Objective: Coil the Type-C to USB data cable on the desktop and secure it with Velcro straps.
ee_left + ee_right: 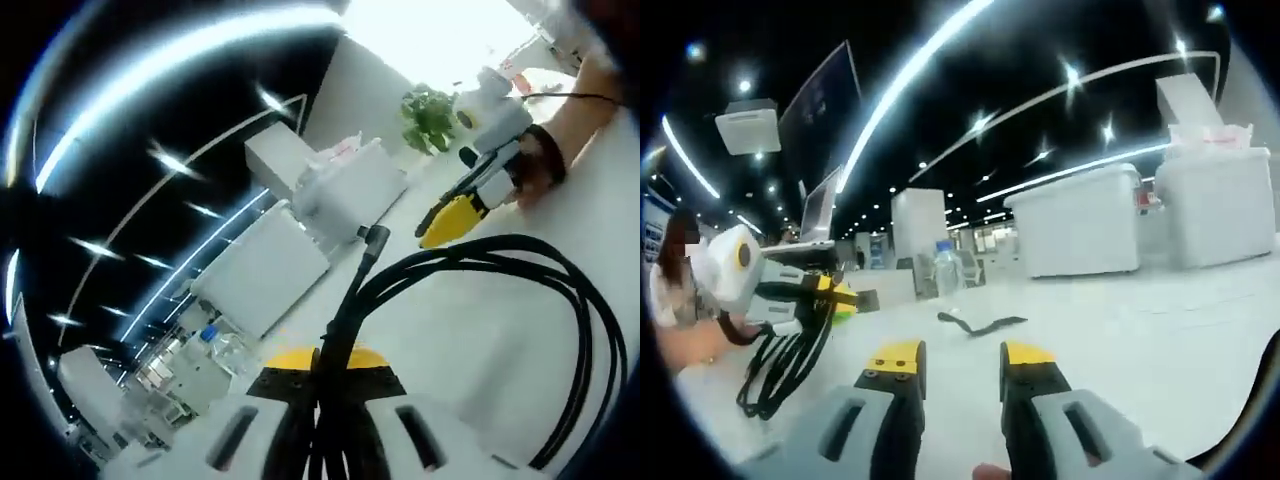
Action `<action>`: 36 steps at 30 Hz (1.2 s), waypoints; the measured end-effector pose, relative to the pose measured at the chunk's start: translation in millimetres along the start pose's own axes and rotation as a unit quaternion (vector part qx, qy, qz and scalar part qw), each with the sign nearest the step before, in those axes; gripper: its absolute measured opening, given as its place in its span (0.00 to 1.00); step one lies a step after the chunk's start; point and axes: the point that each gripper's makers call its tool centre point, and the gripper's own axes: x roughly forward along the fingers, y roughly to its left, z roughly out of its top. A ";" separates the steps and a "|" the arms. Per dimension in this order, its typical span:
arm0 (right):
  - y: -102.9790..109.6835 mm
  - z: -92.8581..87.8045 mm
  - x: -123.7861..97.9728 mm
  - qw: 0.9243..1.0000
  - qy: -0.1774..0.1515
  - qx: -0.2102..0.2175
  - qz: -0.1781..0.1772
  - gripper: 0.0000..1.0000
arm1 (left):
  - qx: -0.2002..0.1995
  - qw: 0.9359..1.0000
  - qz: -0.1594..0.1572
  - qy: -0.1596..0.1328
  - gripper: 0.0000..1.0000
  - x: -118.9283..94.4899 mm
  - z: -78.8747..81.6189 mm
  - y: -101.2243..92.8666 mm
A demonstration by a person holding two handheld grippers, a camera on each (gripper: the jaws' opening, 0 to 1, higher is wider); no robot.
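The left gripper point(325, 385) has its jaws clamped on the gathered loops of the black data cable point(520, 250), held lifted above the white desk point(470, 330). The right gripper point(962, 372) hangs low over the desk, jaws apart and empty, aimed at the Velcro strap point(980, 323) lying flat near the desk's middle. Best to keep the coil pinched tight while the right jaws take one strap end cleanly.

The white desktop point(1160, 340) lies open in front of the right gripper point(962, 362), whose jaws stand apart; only a black Velcro strap point(980, 324) lies on it ahead. Further back, the white storage bins point(1080, 235) and a water bottle point(947, 268) close the far edge. At the left, the coiled cable point(780, 375) hangs from the left gripper point(825, 298) and blocks that side.
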 end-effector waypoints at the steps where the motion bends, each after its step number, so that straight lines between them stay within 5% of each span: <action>1: 0.9 0.4 9.5 1.000 -0.002 -0.013 -0.002 0.30 | -0.019 1.000 -0.001 0.004 0.07 1.5 -3.9 -0.4; 5: 7.0 -3.3 43.1 0.997 0.006 -0.071 0.005 0.33 | -0.015 1.000 0.003 0.012 0.07 2.5 -9.4 4.1; 9: 19.3 -12.3 67.0 0.993 0.023 -0.113 0.033 0.30 | -0.062 0.998 -0.013 0.001 0.07 7.1 -14.0 -3.8; 14: 25.1 -25.5 83.9 0.985 0.051 -0.161 0.038 0.26 | -0.090 0.996 -0.015 0.020 0.07 9.4 -25.6 -3.5; 26: 40.0 -35.9 101.8 0.972 0.061 -0.220 0.060 0.20 | -0.073 0.997 0.005 0.014 0.07 6.5 -17.4 4.1; 36: 42.0 -28.9 102.9 0.970 0.044 -0.231 0.060 0.09 | -0.083 0.996 0.007 0.004 0.07 -0.2 -10.4 8.6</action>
